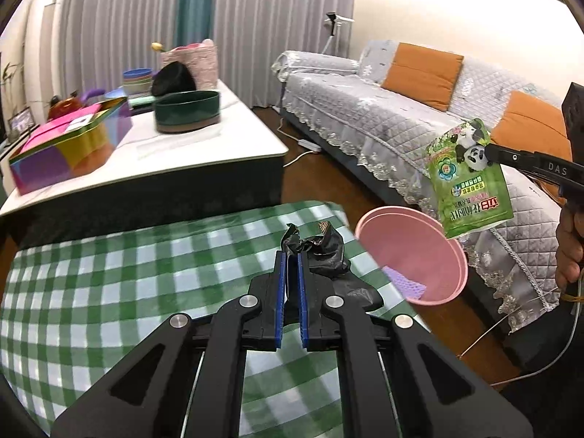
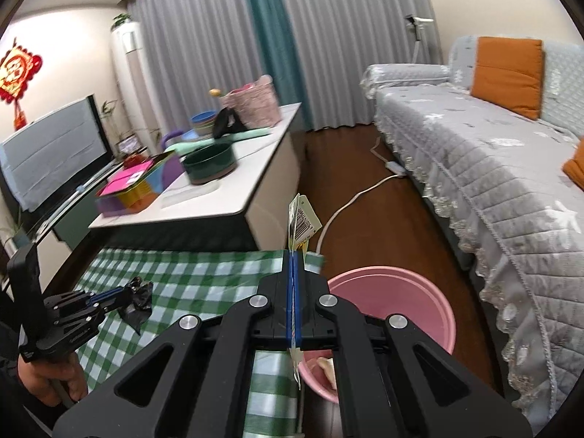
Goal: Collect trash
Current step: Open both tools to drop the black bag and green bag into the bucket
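Above the green checkered tabletop (image 1: 109, 273), two claws each pinch one piece of trash: left claw (image 1: 291, 255) one black wrapper (image 1: 317, 248), right claw (image 2: 294, 255) one green pouch (image 1: 467, 182) over one pink bin (image 1: 412, 252).

You have a crumpled black wrapper (image 1: 317, 252) pinched at its edge, lifted just above the green-checked cloth. You also have a flat green pouch (image 1: 469, 182) with panda print, its text upside down, hanging tilted over the rim of the pink bin (image 1: 419, 255). The bin stands open just beside the cloth's edge, with a purple scrap (image 1: 410, 286) inside.
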The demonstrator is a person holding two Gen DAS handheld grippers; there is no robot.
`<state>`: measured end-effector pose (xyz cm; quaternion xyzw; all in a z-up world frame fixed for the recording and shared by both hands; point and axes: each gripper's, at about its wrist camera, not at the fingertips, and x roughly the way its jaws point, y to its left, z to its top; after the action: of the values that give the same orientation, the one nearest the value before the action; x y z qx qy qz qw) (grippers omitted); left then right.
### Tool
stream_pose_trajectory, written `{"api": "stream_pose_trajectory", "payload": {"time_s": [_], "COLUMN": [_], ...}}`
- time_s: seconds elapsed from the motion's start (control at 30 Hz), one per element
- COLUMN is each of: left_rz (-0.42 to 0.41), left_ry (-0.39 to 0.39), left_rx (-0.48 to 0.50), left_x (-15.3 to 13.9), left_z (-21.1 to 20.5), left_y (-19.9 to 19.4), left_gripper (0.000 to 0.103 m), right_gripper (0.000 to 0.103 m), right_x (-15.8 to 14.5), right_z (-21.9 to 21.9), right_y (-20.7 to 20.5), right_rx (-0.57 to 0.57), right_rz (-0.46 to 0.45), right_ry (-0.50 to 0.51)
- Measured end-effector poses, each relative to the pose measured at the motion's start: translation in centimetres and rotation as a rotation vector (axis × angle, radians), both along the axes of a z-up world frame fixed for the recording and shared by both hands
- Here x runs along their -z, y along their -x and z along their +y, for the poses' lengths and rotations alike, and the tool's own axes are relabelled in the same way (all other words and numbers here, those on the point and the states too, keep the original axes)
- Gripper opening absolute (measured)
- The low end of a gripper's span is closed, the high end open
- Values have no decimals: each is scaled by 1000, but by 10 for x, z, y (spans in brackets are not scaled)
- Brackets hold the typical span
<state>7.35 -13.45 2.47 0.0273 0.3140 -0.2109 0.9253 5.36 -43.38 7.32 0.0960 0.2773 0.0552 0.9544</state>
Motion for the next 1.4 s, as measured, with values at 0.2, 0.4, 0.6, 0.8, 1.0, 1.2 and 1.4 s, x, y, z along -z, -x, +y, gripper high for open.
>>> {"api": "stream_pose_trajectory", "payload": {"time_s": [0.2,0.4,0.6,0.8,1.0,1.2,1.4], "left_rz": [-13,-20,-15,1,34,69,92], "left_ry": [3,1,-2,-13,-23,-13,-7], "left_rx": [49,98,146,190,215,255,246], "left_x": [-4,-4,3,15,31,40,43], "left_z": [-36,-76,-114,-147,-166,-178,-175], "left_y": [-13,-27,-43,-57,-66,-74,-78], "left_gripper": [6,6,6,6,6,7,24], "right_gripper": [1,1,1,1,1,5,44], "right_x": [0,6,19,36,46,52,54], "right_z": [-25,-35,-48,-62,-69,-70,-72], "right_y": [-4,-10,-17,-26,-32,-38,-40], "right_rx": [64,98,125,152,162,164,186], "right_rz": [1,23,56,101,126,141,150], "right_ry": [6,35,46,39,39,38,44]}}
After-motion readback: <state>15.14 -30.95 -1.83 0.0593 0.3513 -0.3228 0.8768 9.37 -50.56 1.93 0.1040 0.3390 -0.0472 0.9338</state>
